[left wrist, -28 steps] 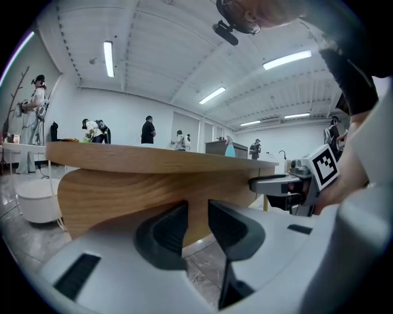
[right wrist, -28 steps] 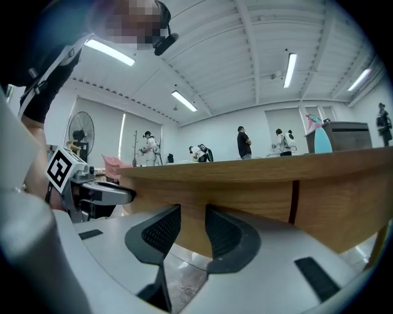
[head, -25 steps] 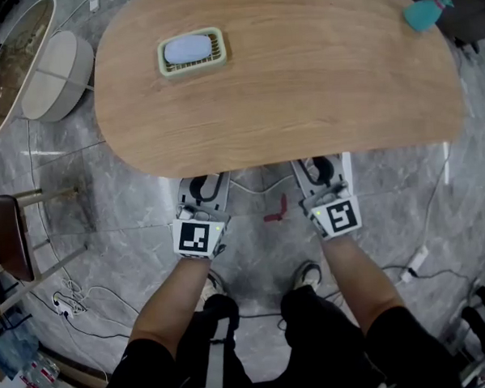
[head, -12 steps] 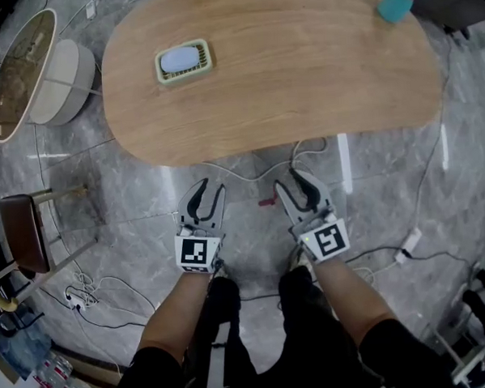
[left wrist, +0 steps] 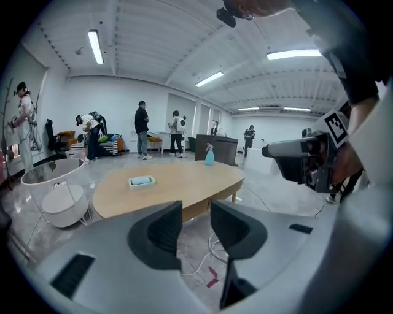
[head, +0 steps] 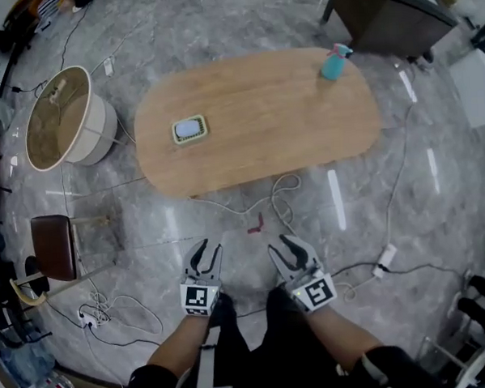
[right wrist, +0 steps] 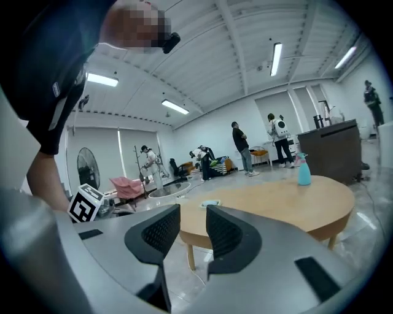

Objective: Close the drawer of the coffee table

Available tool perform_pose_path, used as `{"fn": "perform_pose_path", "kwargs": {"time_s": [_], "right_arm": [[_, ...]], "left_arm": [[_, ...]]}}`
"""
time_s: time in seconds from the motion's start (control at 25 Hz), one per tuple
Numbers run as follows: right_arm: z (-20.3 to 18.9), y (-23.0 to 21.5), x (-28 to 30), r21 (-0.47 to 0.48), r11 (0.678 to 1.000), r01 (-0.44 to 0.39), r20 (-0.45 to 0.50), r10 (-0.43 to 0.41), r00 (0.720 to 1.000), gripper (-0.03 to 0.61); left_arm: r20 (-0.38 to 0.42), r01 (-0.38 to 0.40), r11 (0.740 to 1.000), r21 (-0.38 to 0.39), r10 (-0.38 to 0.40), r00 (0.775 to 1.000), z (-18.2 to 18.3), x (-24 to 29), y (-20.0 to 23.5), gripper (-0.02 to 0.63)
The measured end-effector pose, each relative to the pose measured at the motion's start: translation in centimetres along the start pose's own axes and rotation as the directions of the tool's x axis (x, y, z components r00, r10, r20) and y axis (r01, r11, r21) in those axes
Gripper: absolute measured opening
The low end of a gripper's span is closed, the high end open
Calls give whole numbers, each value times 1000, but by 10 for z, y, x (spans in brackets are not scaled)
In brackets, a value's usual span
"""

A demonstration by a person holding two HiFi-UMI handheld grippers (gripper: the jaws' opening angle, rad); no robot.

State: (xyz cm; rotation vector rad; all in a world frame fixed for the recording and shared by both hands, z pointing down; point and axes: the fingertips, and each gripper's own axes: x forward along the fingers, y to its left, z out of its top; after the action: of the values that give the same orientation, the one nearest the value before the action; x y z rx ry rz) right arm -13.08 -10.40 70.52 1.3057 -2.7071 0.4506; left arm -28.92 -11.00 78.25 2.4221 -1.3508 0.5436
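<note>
Both tools have come back from the desk's near edge and risen since a second ago, when their tips sat tucked under that edge; now a broad strip of grey marble floor lies between them and it. My left tool has just been opening its jaws, and they now stand spread with nothing between them, only floor and desk beyond; my right tool is just beside it, jaws likewise apart and empty.

The desk, an oval wooden coffee table, sits well ahead of both tools; its near edge reads as one unbroken line from above, and I cannot pick out the drawer itself under the top. A small green tray with a pale blue block in it rests toward the desk's left end, nearer the near edge; a teal spray bottle stands upright at the far edge, toward the right end.

A white cable loops on the floor from under the near edge; a short red mark lies between it and the tools. A round white drum stand with a glass top sits off the desk's left end; a brown-seated stool is nearer me on that side. Several people stand at the far side of the room.
</note>
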Motion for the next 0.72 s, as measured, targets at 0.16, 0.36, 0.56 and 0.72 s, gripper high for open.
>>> {"fn": "perform_pose_path", "kwargs": {"time_s": [0.16,0.36,0.56,0.72], "right_arm": [[40,9,-46,-27,1000,-13,-52,12,999,126],[93,22,-90,-53,998,-25,-75,21,997,126],[158,29,-90,-46,999,3,4,-3,1000,127],[204,47,-89,-58,998,7,40,-5,999,126]], "left_arm": [[-16,-25,999,35,26,1000,42,-42,-18,127],[11,-82,996,44,82,997,98,-99,-30,127],[62,-106,993,44,103,993,153,-127,-24,127],[108,-93,995,18,91,990,198,-152,-21,127]]}}
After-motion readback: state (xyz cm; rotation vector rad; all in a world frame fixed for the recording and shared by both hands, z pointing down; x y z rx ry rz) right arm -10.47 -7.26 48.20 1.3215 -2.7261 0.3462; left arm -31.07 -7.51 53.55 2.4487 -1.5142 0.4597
